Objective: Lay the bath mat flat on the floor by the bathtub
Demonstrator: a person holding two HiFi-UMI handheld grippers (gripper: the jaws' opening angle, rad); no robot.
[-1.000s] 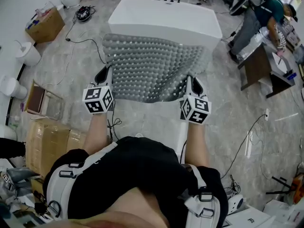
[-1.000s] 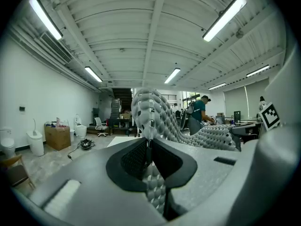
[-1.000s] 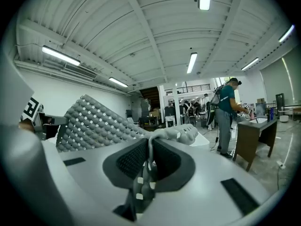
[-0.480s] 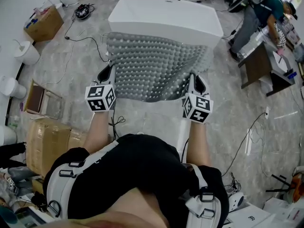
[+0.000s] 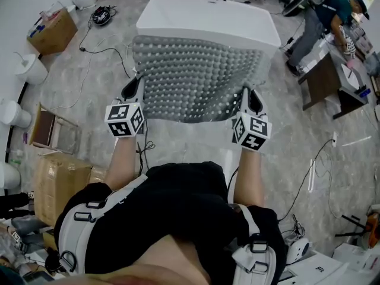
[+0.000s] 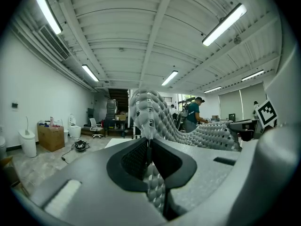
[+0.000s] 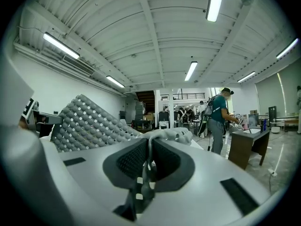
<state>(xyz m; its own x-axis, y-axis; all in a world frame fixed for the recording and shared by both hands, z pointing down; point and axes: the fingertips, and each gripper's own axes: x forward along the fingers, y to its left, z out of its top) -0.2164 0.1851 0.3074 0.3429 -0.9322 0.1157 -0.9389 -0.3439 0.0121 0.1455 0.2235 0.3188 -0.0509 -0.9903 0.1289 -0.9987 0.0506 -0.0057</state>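
A grey bath mat [image 5: 196,76] studded with round bumps hangs spread out in the air between my two grippers, in front of the white bathtub [image 5: 208,18]. My left gripper [image 5: 134,89] is shut on the mat's near left corner; in the left gripper view the mat [image 6: 150,112] rises from between the closed jaws. My right gripper [image 5: 248,100] is shut on the near right corner, with the mat [image 7: 89,121] pinched between its pads and folding away to the left. The mat's far edge reaches the tub's near rim.
Marble floor [image 5: 190,144] lies below the mat. Cardboard boxes [image 5: 56,177] and toilets [image 5: 29,67] stand at the left. Cables [image 5: 107,52] trail across the floor. A person [image 5: 323,16] bends over a dark desk [image 5: 323,82] at the right.
Both grippers have carried the mat a little forward and up toward the tub. The mat is spread wider and flatter than before.
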